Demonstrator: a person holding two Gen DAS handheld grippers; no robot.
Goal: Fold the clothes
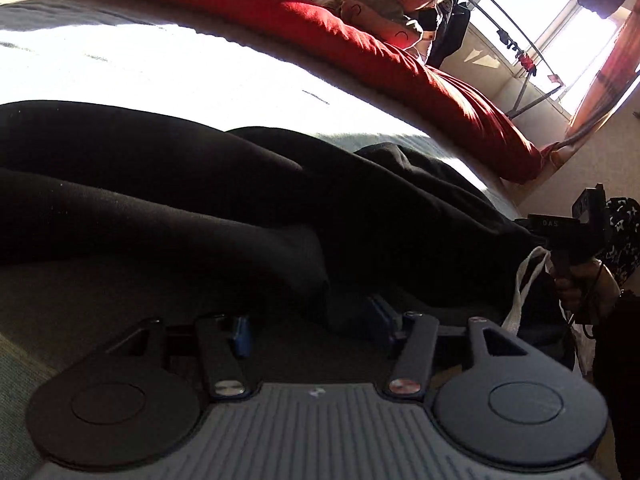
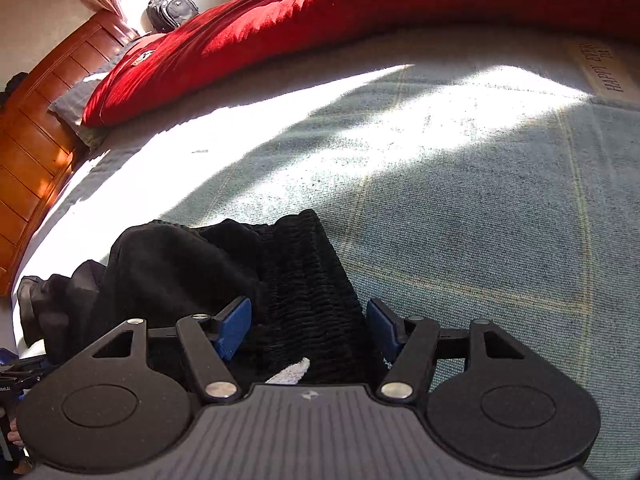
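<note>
On bed (image 2: 460,200), black trousers (image 2: 296,288)

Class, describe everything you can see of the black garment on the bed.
The black garment is soft, matte cloth, lying crumpled on the grey-green bedcover. It has a ribbed, gathered band and a white tag. Long folds run across the left view. The right tongs stand open around the band; the left tongs are open at its edge.

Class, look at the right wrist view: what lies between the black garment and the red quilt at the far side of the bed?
Only bare bed cover, partly sunlit, lies between the black garment and the red quilt; the right wrist view shows this.
</note>
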